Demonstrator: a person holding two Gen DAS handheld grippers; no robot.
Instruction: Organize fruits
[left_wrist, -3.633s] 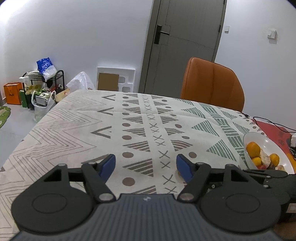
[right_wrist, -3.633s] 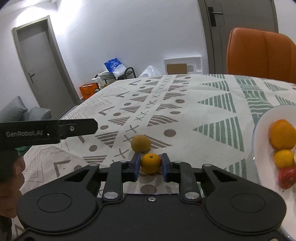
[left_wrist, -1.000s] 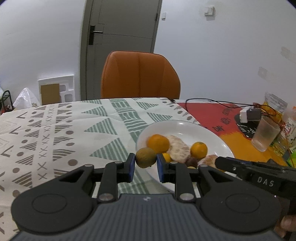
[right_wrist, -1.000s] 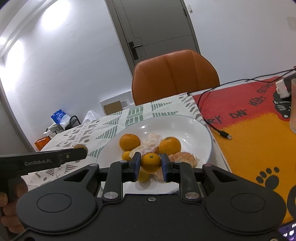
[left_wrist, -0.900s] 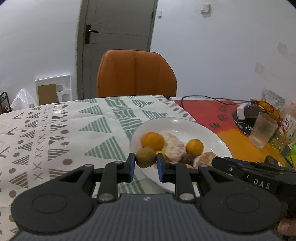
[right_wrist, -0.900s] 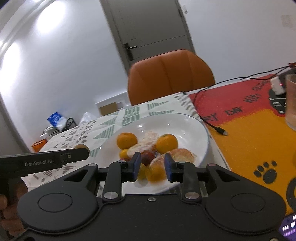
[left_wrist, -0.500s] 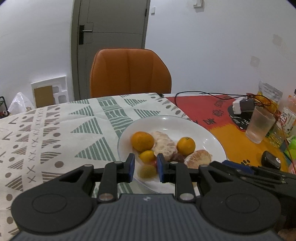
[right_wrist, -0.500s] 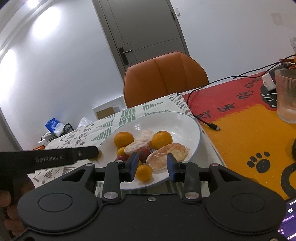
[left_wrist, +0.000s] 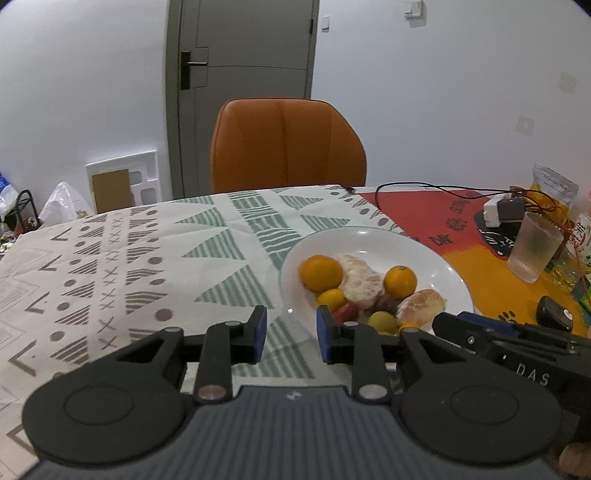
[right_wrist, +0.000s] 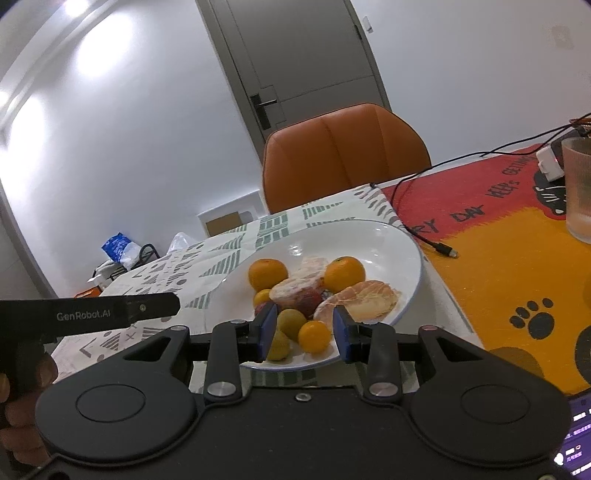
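Observation:
A white plate holds several fruits: oranges, peeled citrus, a yellow-green fruit and a small orange at the near rim. My left gripper is open and empty, just left of the plate's near edge. My right gripper is open and empty, its jaws standing either side of the near fruits. Each gripper shows in the other's view.
An orange chair stands behind the table. A frosted glass, a black cable, a white charger and a small black object lie on the red-orange mat at the right. Patterned cloth covers the left.
Both grippers have opened wider and let their fruit go; the yellow-green fruit and the small orange now lie in the plate. Both grippers have drawn back slightly from it.

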